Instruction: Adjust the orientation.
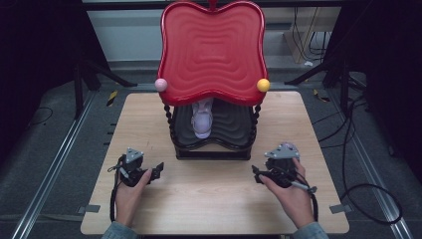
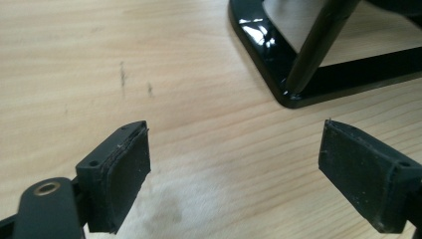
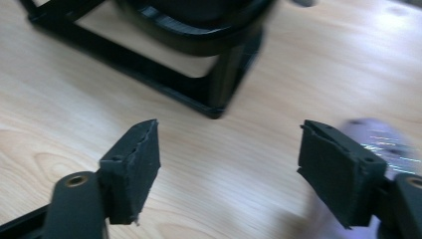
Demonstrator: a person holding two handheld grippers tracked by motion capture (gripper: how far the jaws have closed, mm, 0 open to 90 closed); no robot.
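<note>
Two-tier stand (image 1: 211,99) noted at centre rear of wooden desk (image 1: 209,199): red wavy upper tray (image 1: 211,50), black ridged lower tray (image 1: 234,129), black base frame (image 1: 211,153), beaded black posts at the front corners. Pale pink ball (image 1: 160,84) at upper tray's front left corner, yellow ball (image 1: 263,84) at its front right. Small white-and-lilac shoe (image 1: 202,119) lying on lower tray, beneath the red tier, toe toward the person. Left claw (image 1: 158,171) held low over the desk, just left of the stand's front left corner, clear of it; released, jaws wide apart in left gripper view, bare wood between them, base frame corner (image 2: 288,94) beyond. Right claw (image 1: 256,174) held likewise off the front right corner; released, jaws spread in right gripper view, nothing gripped. Blurred purplish patch behind right jaw: nature not determinable.
</note>
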